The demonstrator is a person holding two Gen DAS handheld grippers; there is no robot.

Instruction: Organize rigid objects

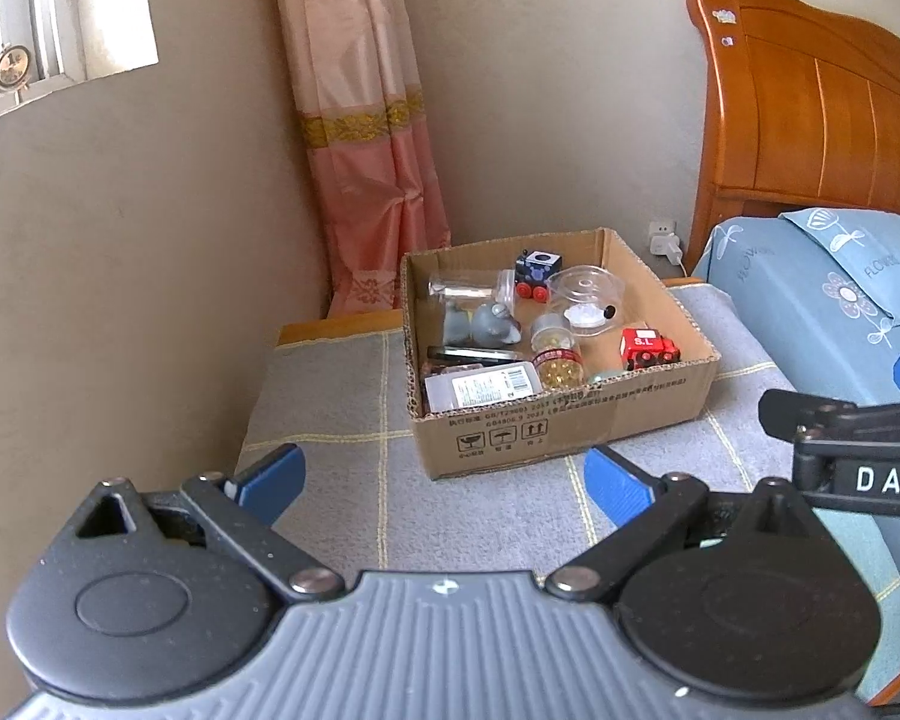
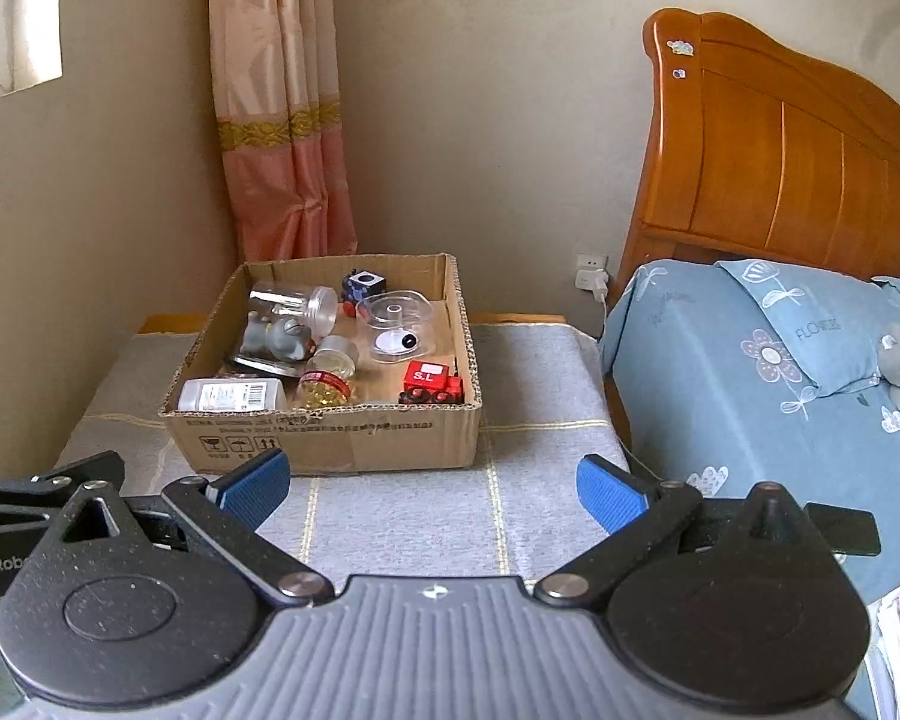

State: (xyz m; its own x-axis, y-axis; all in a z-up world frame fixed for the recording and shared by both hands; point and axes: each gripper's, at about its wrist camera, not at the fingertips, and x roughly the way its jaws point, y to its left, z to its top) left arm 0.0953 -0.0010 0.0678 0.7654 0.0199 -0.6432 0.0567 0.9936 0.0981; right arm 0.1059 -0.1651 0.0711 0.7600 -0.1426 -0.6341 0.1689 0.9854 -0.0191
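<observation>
A shallow cardboard box point(image 1: 564, 429) point(image 2: 330, 438) stands on a grey checked cloth point(image 1: 342, 396) point(image 2: 534, 360). Inside lie a red toy truck point(image 1: 648, 348) point(image 2: 432, 383), a pill bottle with yellow capsules point(image 1: 557, 357) point(image 2: 324, 387), a white labelled bottle point(image 1: 480, 387) point(image 2: 231, 394), a clear jar point(image 2: 291, 306), a clear round container point(image 1: 585, 291) point(image 2: 399, 315) and a dark toy train point(image 1: 534, 273) point(image 2: 363, 285). My left gripper point(image 1: 444, 480) and right gripper point(image 2: 429, 483) are both open and empty, held apart from the box in front of it.
A bed with blue bedding point(image 2: 750, 372) and a wooden headboard point(image 1: 810, 108) point(image 2: 780, 150) stands to the right. A pink curtain point(image 1: 360, 138) point(image 2: 276, 120) hangs behind the box. A wall is close on the left. A charger point(image 2: 594, 282) is plugged in by the bed.
</observation>
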